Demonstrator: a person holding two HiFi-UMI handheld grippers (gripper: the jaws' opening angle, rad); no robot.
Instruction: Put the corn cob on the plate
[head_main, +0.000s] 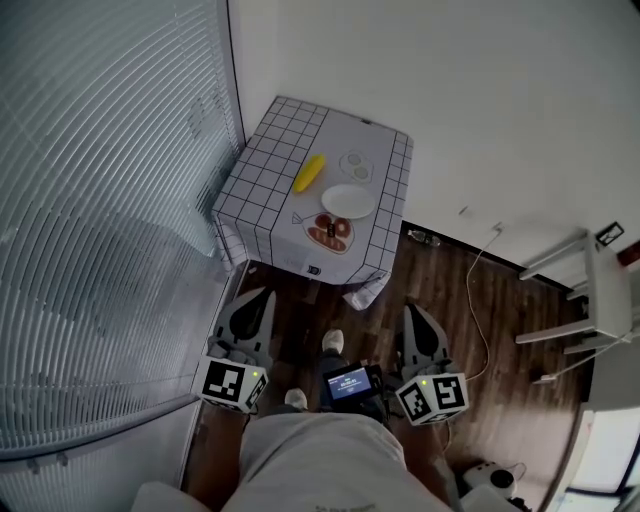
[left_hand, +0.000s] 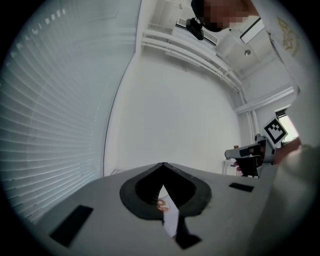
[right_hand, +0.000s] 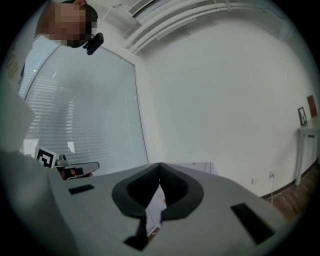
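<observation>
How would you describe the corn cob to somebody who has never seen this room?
Find the small table with the checked white cloth in the corner between the window blinds and the white wall. On it, just left of the round white plate, lies the corn cob. It is the only yellow, elongated thing there; its neighbours are white or flat prints.
</observation>
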